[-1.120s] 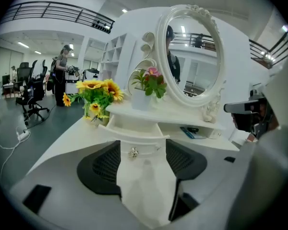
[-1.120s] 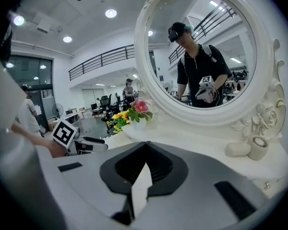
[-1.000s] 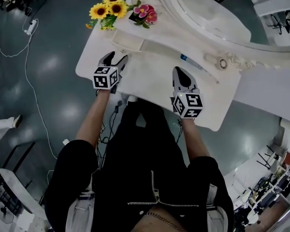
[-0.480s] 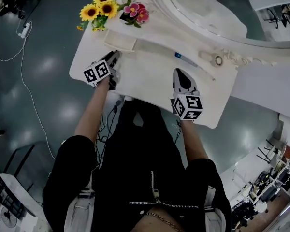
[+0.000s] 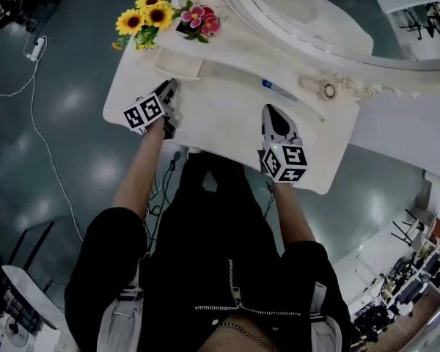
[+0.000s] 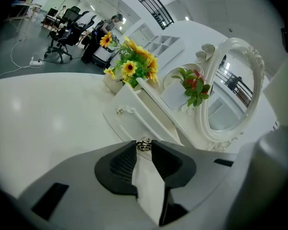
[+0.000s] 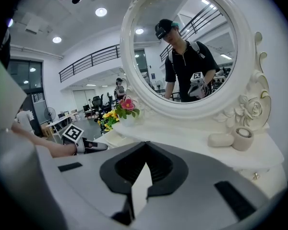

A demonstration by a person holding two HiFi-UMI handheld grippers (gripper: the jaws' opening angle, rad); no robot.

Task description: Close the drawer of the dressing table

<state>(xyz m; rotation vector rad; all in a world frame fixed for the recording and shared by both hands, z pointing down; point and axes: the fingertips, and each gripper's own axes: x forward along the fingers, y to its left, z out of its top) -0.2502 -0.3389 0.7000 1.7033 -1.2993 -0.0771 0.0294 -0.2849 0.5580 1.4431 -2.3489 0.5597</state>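
The white dressing table has a small drawer pulled out at its back left, under the flowers. In the left gripper view the drawer front faces me with a small metal knob on it. My left gripper is closing, and its fingertips sit on both sides of that knob. My right gripper hovers over the middle of the tabletop, shut and with nothing in it.
Sunflowers and pink flowers stand behind the drawer. A large oval mirror rises at the back. A pen-like stick and a small round jar lie on the shelf at the right. Cables run over the floor on the left.
My left gripper has rolled over, sunk to the drawer front, and its jaws have narrowed round the knob. The right gripper has stayed nearly in place.
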